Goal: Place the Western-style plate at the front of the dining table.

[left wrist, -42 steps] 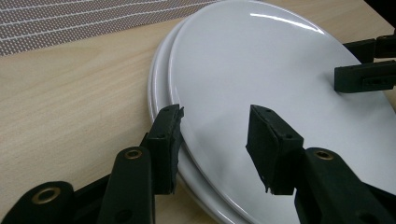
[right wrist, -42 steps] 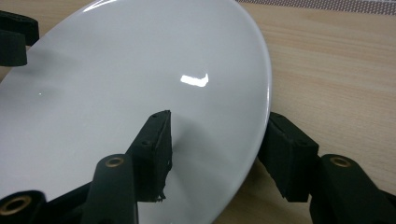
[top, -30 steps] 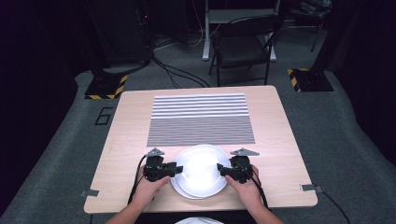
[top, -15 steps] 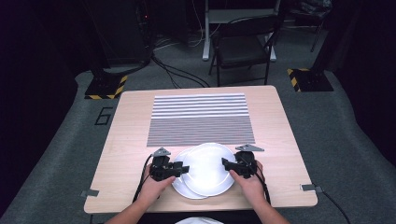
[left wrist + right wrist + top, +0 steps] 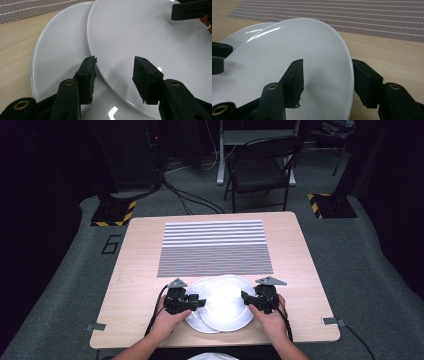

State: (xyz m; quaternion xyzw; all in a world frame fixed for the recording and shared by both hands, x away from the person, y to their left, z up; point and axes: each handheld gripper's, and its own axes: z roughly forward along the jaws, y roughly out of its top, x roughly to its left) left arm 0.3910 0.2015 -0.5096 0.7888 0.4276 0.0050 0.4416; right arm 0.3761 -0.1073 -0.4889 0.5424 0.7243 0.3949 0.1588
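Straddling top plate (image 5: 227, 301) rim: right gripper (image 5: 248, 300) | left gripper (image 5: 200, 302) spread | no writing readable

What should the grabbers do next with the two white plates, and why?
Probably the right gripper should close on the top plate, since its jaws straddle that plate's rim with a gap showing. The top plate lies offset over the bottom plate, and the left gripper stands open at their overlap, holding nothing.
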